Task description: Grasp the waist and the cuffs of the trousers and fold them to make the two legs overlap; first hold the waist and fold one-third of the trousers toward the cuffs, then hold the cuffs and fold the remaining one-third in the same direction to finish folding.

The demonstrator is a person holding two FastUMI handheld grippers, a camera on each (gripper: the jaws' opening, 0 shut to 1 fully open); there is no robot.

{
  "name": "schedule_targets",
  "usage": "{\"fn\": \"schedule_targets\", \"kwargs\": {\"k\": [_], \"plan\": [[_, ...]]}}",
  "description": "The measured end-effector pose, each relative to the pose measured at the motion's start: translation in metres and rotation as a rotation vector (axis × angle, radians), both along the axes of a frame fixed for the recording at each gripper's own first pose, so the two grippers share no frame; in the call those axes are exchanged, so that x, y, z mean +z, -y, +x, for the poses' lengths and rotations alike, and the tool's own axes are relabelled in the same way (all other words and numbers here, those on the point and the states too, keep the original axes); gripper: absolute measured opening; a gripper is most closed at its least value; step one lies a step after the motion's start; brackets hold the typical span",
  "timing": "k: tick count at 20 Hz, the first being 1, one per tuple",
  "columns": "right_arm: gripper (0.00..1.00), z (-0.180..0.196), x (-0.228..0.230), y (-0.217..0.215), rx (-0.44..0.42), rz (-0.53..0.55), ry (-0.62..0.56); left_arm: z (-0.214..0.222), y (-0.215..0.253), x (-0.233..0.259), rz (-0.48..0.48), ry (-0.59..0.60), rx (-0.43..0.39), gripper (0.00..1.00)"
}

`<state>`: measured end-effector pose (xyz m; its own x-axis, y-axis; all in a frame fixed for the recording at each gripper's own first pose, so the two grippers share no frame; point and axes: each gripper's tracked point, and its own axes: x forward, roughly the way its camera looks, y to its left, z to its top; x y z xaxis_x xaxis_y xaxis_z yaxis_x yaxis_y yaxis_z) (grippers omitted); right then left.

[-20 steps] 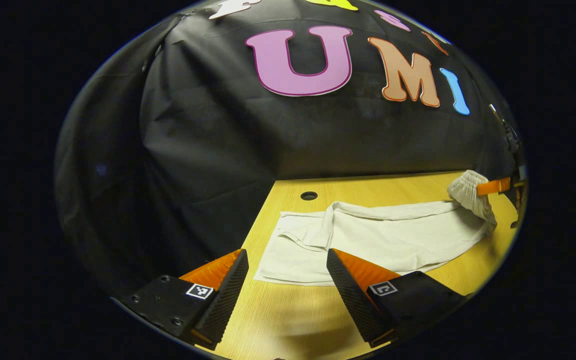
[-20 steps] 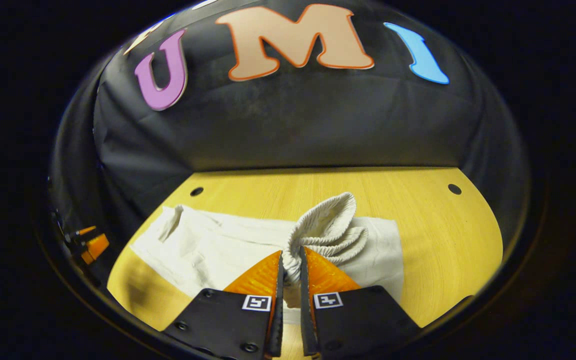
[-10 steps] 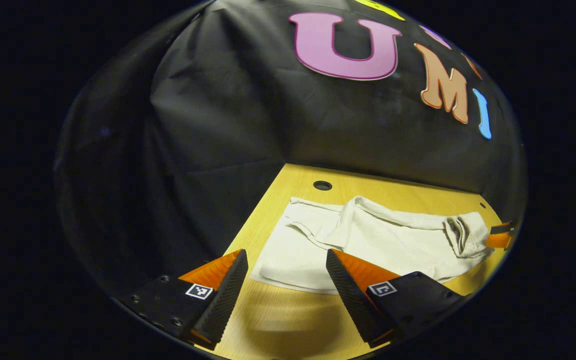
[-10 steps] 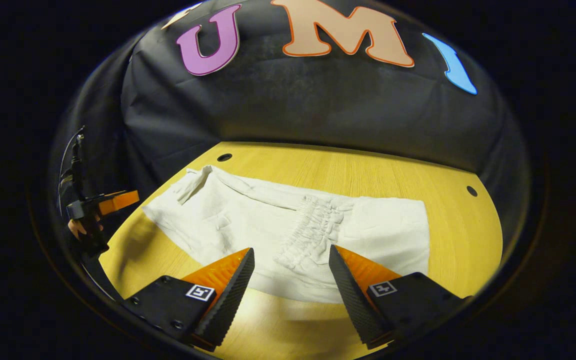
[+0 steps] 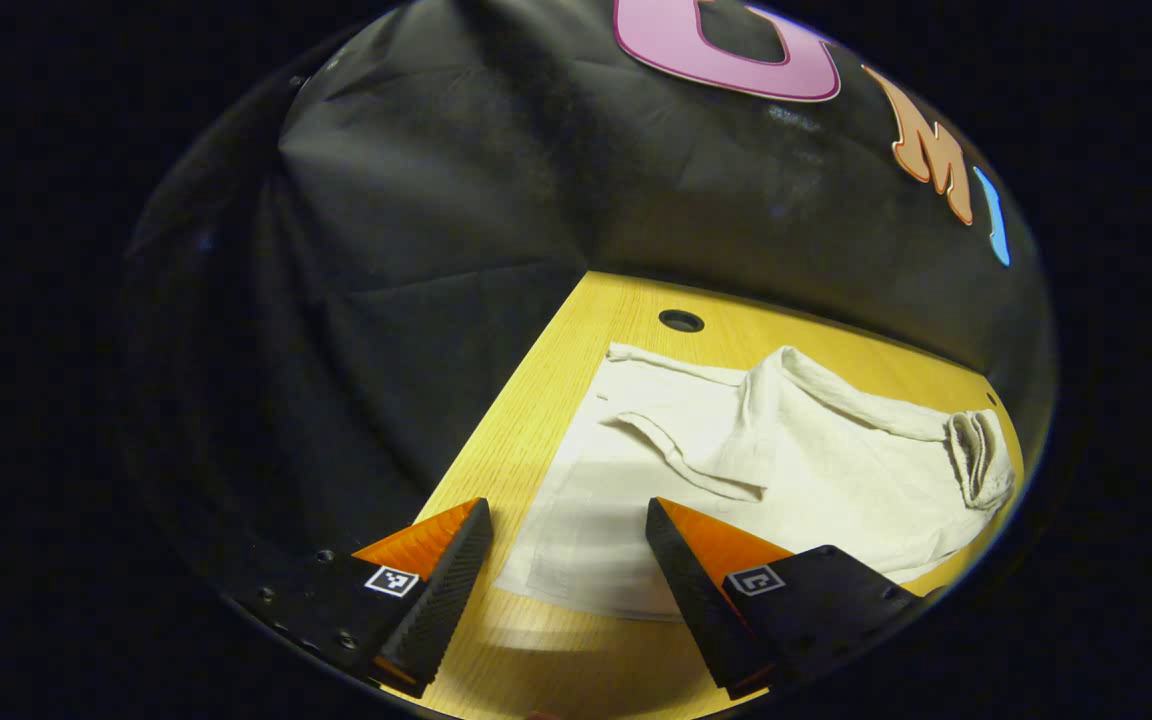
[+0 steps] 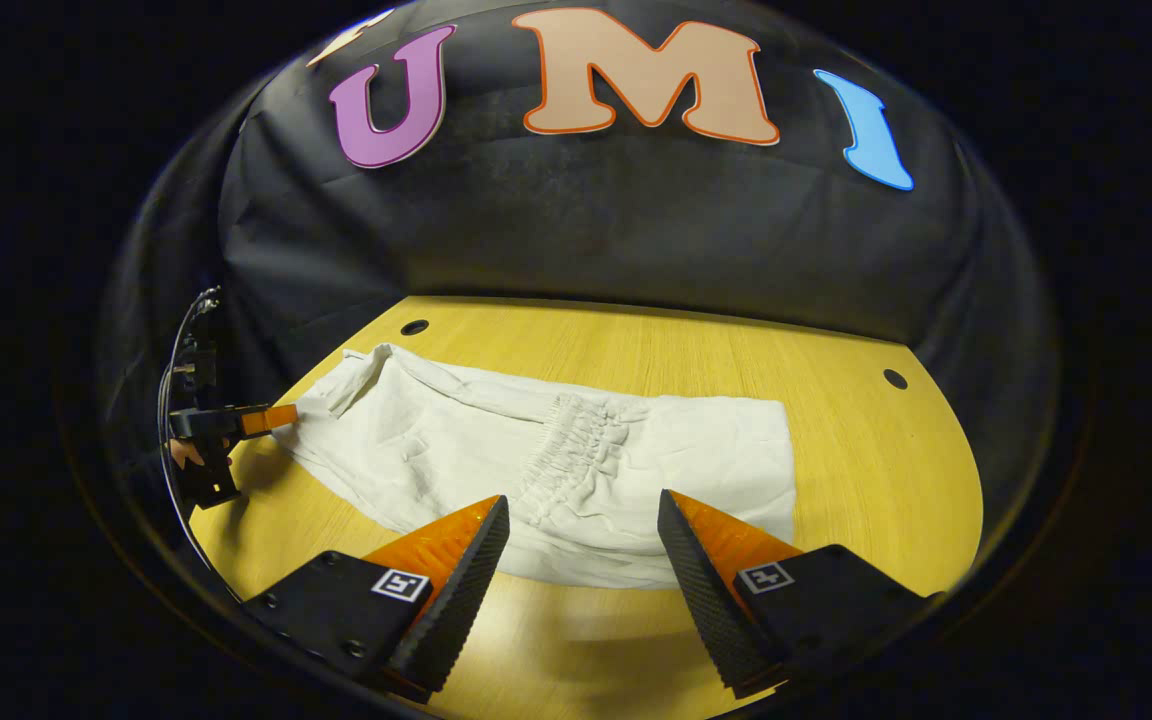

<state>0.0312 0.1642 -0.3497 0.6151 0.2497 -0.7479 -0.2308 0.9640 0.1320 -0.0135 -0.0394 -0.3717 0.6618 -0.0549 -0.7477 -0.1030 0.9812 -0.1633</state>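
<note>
trousers (image 6: 576,470) one; grippers two, jaws apart.

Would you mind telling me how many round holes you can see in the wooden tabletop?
2 on the tabletop: one hole at the far left corner beyond the trousers, another hole near the far right edge. The cloth may hide more.

One pair of white trousers (image 6: 546,455) lay on one wooden tabletop (image 6: 876,470). Two round holes (image 6: 414,327) were in the tabletop beyond the trousers, one toward each far corner. Two grippers were present: the left gripper (image 5: 561,575) and the right gripper (image 6: 581,575), each with two fingers.
</note>
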Motion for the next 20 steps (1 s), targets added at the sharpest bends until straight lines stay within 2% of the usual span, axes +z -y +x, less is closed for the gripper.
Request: {"fn": "schedule_targets", "kwargs": {"k": [1,5,10,11,17,20], "plan": [[0.96,0.000,0.002,0.004,-0.006,-0.006,0.003,0.003,0.000,0.003,0.013,0.008,-0.002,0.98],[0.96,-0.002,0.004,0.021,-0.027,-0.021,0.006,0.004,0.000,0.000,0.027,-0.004,-0.023,0.91],[0.96,-0.004,0.005,0.050,-0.057,-0.011,-0.006,0.005,0.023,0.002,-0.008,-0.024,-0.029,0.03],[0.96,-0.004,0.007,0.057,-0.058,-0.012,-0.002,0.002,0.029,0.006,-0.030,-0.046,-0.032,0.00],[0.96,-0.006,0.018,0.097,-0.080,0.001,0.014,0.031,0.076,0.082,-0.085,0.103,-0.049,0.00],[0.96,-0.011,0.023,0.117,-0.090,0.013,0.021,0.044,0.114,0.124,-0.152,0.183,-0.056,0.00]]}}
